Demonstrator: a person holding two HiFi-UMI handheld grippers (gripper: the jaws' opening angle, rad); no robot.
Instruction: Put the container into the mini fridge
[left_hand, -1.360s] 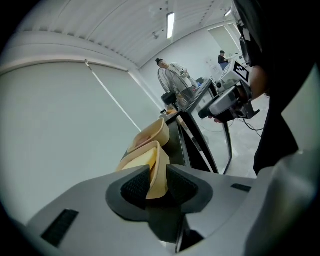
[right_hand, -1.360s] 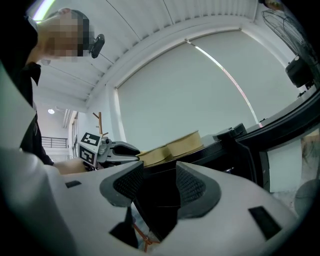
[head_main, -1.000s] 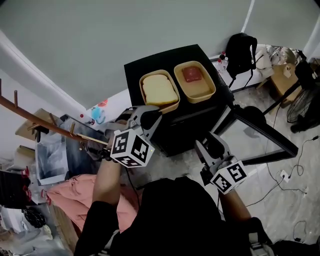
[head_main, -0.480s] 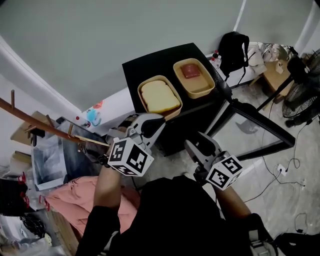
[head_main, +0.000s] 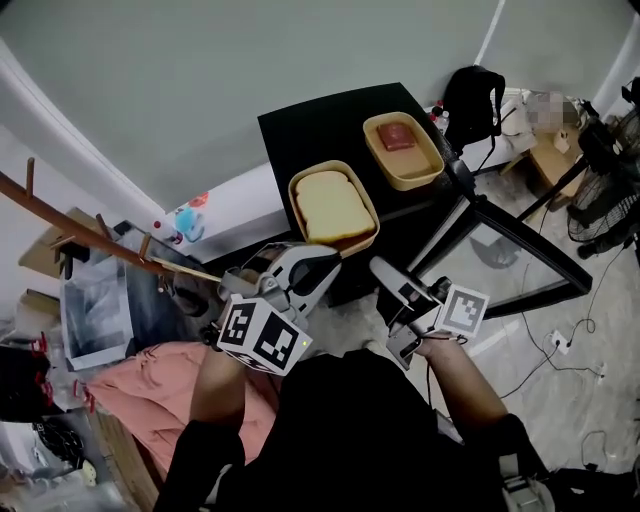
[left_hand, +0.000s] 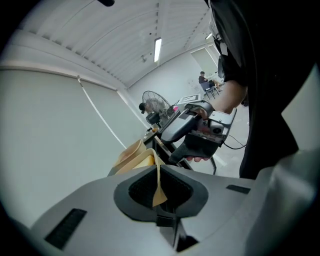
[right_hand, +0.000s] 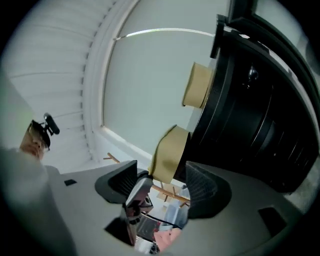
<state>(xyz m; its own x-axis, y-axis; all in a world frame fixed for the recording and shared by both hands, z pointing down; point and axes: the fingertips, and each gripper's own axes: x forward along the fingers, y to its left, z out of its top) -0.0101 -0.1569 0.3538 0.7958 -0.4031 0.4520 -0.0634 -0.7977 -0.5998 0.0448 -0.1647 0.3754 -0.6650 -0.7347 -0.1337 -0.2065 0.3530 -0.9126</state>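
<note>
Two tan containers sit on top of the black mini fridge (head_main: 300, 135). The near one (head_main: 333, 208) holds bread and overhangs the fridge's front edge; the far one (head_main: 402, 148) holds something red. My left gripper (head_main: 322, 265) is shut on the bread container's near rim, and a thin tan edge (left_hand: 156, 175) shows pinched between its pads. My right gripper (head_main: 388, 300) hangs in front of the fridge, below the containers. Its jaws have just been opening and nothing is between them. In the right gripper view the bread container (right_hand: 170, 152) lies beyond the open right gripper (right_hand: 162, 182).
The fridge's glass door (head_main: 520, 262) stands open to the right, low over the floor. A black backpack (head_main: 472, 95) and a fan (head_main: 600, 200) are further right. A wooden rack (head_main: 80, 235), boxes and pink cloth (head_main: 140, 385) crowd the left. Cables lie on the floor.
The bread container has slid toward the fridge's front edge, away from the other container, with the left gripper on it. The right gripper has rolled and its jaws stand wider.
</note>
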